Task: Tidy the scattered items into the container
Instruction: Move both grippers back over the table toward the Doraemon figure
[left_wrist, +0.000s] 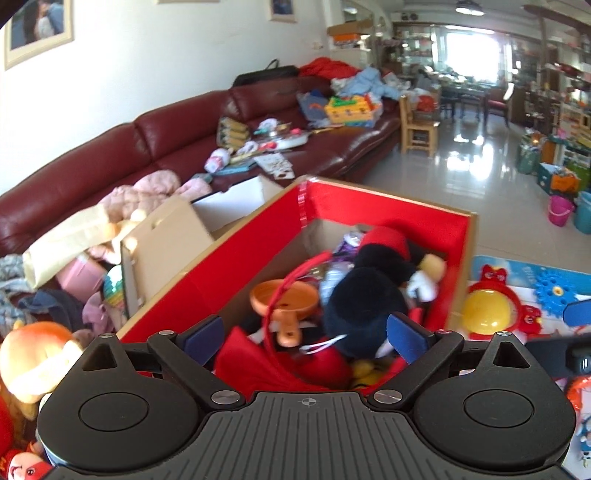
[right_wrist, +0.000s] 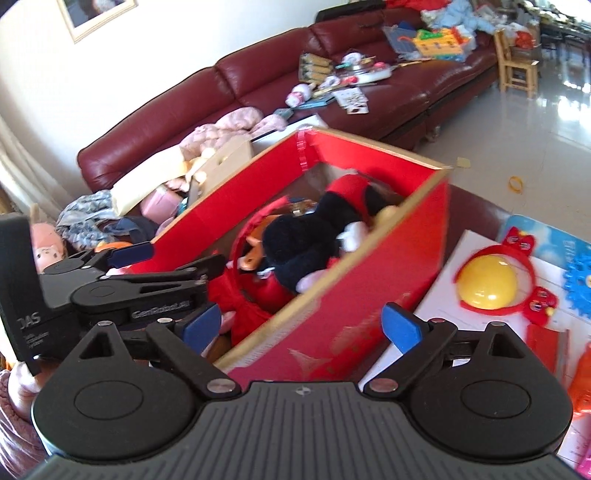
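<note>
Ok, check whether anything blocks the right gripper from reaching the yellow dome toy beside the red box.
Nothing visible does. The right gripper is open and empty, straddling the red box's near wall; the yellow dome toy lies uncovered just right of it.

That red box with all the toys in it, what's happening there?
A person is tidying toys into the red box, working with a hand-held gripper in each hand. Both the left hand-held gripper and the right hand-held gripper are open and hold nothing. A black and red plush toy and an orange toy already lie inside. A yellow and red toy is outside, beside the box.
</note>
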